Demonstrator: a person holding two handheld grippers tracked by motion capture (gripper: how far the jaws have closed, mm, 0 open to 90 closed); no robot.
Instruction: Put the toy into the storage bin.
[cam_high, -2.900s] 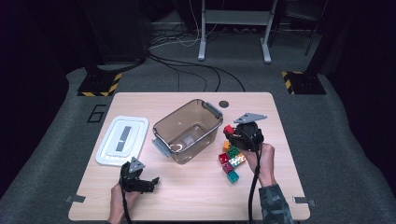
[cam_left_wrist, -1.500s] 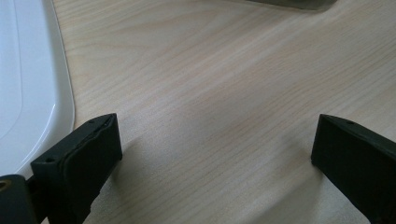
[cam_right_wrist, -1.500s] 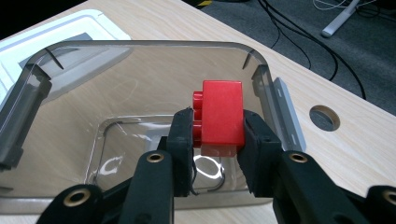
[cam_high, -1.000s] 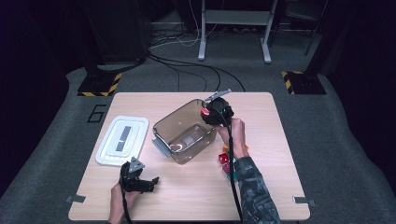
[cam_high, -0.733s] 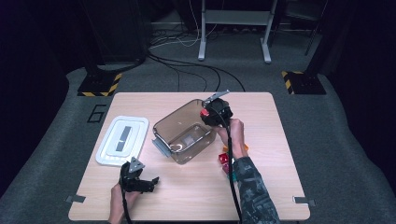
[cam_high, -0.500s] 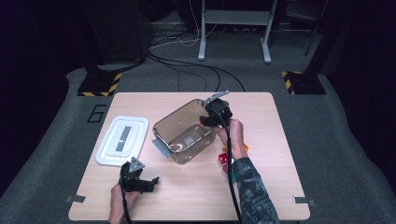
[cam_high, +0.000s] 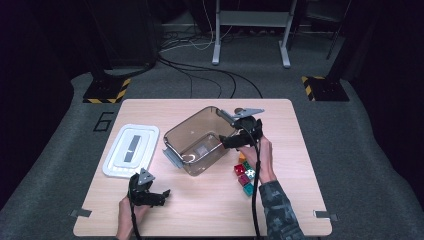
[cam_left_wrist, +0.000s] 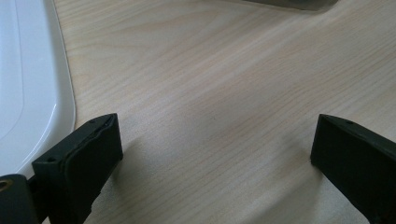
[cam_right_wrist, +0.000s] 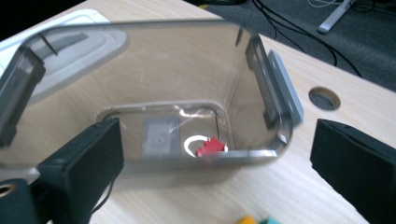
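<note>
Where the right gripper view looks into the bin, the items read as follows.

Red block: one small red toothed plastic block (cam_right_wrist: 211, 146) lies on the floor of the clear smoky plastic bin (cam_high: 197, 125), near the wall closest to the right gripper; in the high view it cannot be made out through the bin wall.
Bin: one, open-topped, mid-table, with a grey latch handle (cam_high: 172, 158) on its near-left end and another (cam_right_wrist: 284, 88) on the opposite end; a pale square label shows on its floor.
Right gripper (cam_high: 224, 142): jaws wide apart, having just been opening, nothing between them; it hangs at the bin's right rim, tips toward the inside.
Left gripper (cam_high: 161, 194): jaws wide apart over bare wood at the near-left of the table, holding nothing.
Loose blocks (cam_high: 246, 172): a small cluster of coloured plastic blocks, red, green and orange among them, just right of the bin; the right hand and cable cover part of it, so the count cannot be told.
Lid: one white rectangular plastic lid (cam_high: 131, 150) with a grey centre strip, flat on the table left of the bin; its edge is cut off in the left gripper view.
Table: one light wooden table (cam_high: 200, 210), with a round hole (cam_right_wrist: 324, 98) behind the bin.
Floor: black cables and two yellow-and-black striped bases, partly in shadow.
</note>
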